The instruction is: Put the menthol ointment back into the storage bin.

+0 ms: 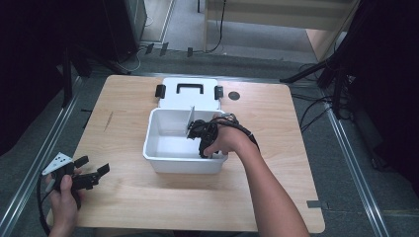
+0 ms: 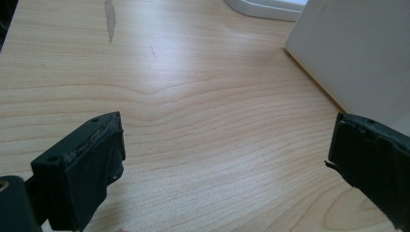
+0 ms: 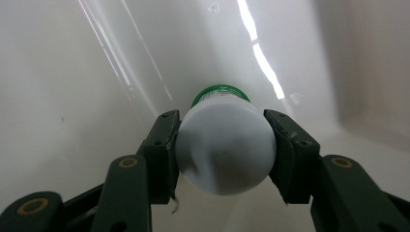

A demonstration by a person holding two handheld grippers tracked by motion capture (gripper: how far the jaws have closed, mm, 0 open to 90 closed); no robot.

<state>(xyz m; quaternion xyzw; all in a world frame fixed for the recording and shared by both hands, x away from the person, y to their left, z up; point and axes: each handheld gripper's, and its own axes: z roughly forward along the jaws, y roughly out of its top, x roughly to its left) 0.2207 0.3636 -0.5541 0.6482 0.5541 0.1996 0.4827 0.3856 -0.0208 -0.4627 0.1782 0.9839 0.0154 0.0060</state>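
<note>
While the left gripper (image 2: 225, 159) gapes above grained wood, the right gripper (image 3: 222, 150) clamps a smooth round white bottle (image 3: 225, 147).

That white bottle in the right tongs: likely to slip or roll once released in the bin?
The white bottle looks smooth and round, so it may slip in the right tongs, which pinch only its curved sides. Laid down in the white bin, it would probably roll. It appears rigid plastic, so denting seems unlikely.
</note>
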